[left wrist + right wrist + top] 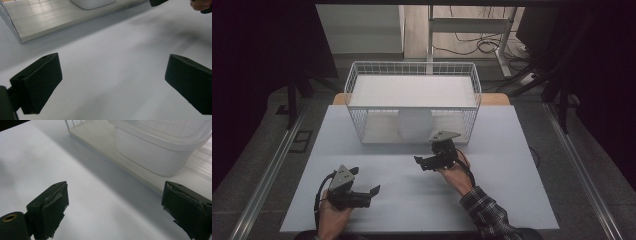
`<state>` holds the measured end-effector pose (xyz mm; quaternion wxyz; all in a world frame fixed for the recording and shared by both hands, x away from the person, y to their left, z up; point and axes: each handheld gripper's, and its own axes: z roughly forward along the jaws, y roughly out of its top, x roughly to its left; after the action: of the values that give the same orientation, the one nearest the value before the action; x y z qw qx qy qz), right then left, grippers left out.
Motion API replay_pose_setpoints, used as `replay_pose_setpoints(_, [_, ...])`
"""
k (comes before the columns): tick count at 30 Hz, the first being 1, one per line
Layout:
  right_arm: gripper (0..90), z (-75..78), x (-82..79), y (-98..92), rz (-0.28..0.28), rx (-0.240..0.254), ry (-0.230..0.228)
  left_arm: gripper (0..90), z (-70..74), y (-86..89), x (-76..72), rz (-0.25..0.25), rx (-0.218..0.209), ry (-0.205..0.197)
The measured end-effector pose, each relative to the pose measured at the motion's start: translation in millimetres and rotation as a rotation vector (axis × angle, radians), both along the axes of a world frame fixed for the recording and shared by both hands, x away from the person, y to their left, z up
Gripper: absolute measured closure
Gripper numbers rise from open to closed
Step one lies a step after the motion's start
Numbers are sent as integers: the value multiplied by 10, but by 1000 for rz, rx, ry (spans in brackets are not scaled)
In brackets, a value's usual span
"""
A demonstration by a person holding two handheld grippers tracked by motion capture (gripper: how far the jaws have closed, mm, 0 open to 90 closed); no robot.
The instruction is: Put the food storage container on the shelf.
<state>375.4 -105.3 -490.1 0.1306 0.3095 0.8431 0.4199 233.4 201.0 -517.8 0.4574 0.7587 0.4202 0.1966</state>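
- White plastic tub [414,125] sits on the lower shelf of the wire rack [412,70], at the rack's open front, under the upper shelf board [412,91].
- My right gripper [432,161] is just in front of the rack, off the tub's right front corner. Jaws wide apart, nothing between them; in the right gripper view the tub [155,152] is up and ahead, untouched.
- My left gripper [364,195] is farther out from the rack, low on the table [512,200]. Jaws spread, empty.
- Key relation: the tub lies ahead of the right gripper, slightly to its left, so the right hand is clearly nearer.
- Tub's long axis: cannot tell for sure; it looks to run deep into the rack.
- My read: the tub is parked, and any next grab belongs to the right hand, at the near rim.
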Motion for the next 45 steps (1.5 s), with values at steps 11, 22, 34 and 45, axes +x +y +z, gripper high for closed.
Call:
replay_pose_setpoints(11, [22,35,-112,-112,11,-3,6,7,-3,0,1,-3,-1,7])
replay_pose_setpoints(22, [14,98,-228,-293,-9,5,6,8,-6,-10,2,-9,3,9])
replay_pose_setpoints(34, [11,135,-360,-446,-22,1,5,11,-8,-12,3,-13,6,11])
replay_pose_setpoints(45, [9,158,-506,-563,-37,-15,-12,12,-12,-20,4,-16,8,16])
